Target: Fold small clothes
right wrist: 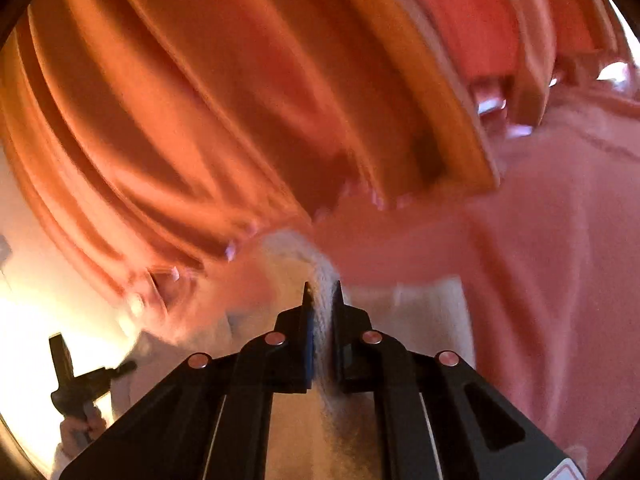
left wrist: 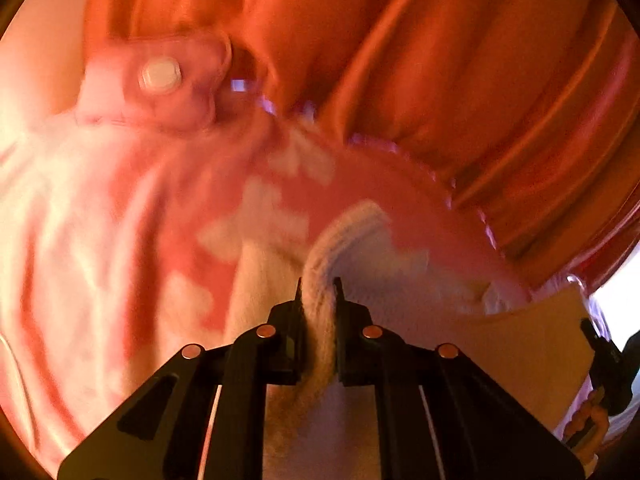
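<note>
A small cream ribbed garment [left wrist: 352, 232] lies over a pink-and-white patterned cloth [left wrist: 100, 220]. My left gripper [left wrist: 319, 286] is shut on a bunched edge of the cream garment, which runs back between its black fingers. The right wrist view shows my right gripper [right wrist: 323, 292] shut on another cream ribbed edge [right wrist: 296, 248] in the same way. Each gripper appears in the other's view: the right one [left wrist: 604, 360] at the far right, the left one [right wrist: 68, 372] at the lower left, with a hand behind it. Both views are blurred.
A pink garment with a white snap button [left wrist: 160, 76] lies at the upper left. A tan flat panel [left wrist: 520, 344] lies toward the right gripper. Orange pleated curtains [right wrist: 240, 100] fill the background. Plain pink cloth [right wrist: 560, 280] covers the right side.
</note>
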Available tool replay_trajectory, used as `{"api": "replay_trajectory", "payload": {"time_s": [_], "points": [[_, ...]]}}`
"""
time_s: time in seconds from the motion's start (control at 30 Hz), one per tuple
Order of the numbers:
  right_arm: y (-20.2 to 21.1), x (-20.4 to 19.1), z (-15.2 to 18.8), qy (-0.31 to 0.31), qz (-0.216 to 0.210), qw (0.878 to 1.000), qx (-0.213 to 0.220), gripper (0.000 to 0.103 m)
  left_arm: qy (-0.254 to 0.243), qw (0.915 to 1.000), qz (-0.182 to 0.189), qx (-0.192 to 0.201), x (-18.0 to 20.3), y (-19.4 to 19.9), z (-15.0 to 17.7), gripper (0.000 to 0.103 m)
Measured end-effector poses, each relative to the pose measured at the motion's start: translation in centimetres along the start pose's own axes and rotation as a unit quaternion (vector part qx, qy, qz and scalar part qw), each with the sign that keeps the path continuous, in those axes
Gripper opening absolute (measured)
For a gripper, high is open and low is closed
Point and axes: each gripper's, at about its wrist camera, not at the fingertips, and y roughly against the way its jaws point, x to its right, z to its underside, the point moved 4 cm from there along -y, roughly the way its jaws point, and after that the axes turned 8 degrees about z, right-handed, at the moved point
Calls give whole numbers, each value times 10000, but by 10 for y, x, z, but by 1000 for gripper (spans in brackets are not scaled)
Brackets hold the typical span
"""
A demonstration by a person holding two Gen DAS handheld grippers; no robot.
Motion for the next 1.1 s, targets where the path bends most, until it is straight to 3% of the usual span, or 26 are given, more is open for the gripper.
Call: {"api": "replay_trajectory", "payload": {"time_s": [0.07,0.1,0.17,0.3,0.4,0.43,0.47,0.57,0.63,0.67,0.73,0.77,0.83,0.9,0.93,1.0,1.07,1.1], "points": [[-26,21,8,103,643,9973,-347,7,-137,9994,-306,-124,-8,-14,-3,10],[-47,34,18,88,914,9931,-731,7,-158,9985,-468,-243,-15,-24,0,10],[-62,52,31,-329,841,9897,-1113,7,89,9962,-586,-636,-33,-52,13,10],[-31,45,11,-280,639,9962,-518,7,208,9969,-587,-487,-42,-56,24,10],[-72,63,36,-234,1083,9847,-1346,7,92,9962,-751,-440,-40,-59,28,12],[-71,62,37,-244,1070,9858,-1270,8,32,9959,-790,-450,-37,-59,28,13],[-65,56,32,-157,1137,9861,-1203,8,-48,9954,-845,-458,-33,-57,26,14],[-19,15,12,264,1258,9909,-396,17,-237,9949,-958,-222,-15,-34,25,15],[1,-36,16,759,656,9945,-304,17,-422,9959,-798,-23,14,-6,26,17],[2,-72,33,1100,148,9921,-592,16,-509,9968,-619,4,30,4,30,21],[-5,-117,71,1599,-421,9791,-1183,16,-742,9969,-233,-131,65,18,46,30],[-11,-148,110,1925,-829,9621,-1745,15,-874,9958,-131,-251,80,20,57,33],[-16,-173,157,2261,-1202,9359,-2418,11,-1160,9909,-53,-677,97,13,84,34],[-14,-178,191,2856,-1068,9115,-2761,4,-1293,9866,-168,-983,94,6,104,34],[-12,-166,191,3008,-882,9090,-2746,3,-1350,9835,-362,-1146,82,3,114,34],[-9,-134,173,2618,-716,9205,-2813,0,-1330,9812,-591,-1269,56,3,120,34],[-1,-74,143,2068,-162,9385,-2759,0,-1231,9829,-612,-1226,27,16,117,34],[3,-51,134,1799,-17,9441,-2763,0,-1217,9818,-810,-1212,10,24,112,34]]}}
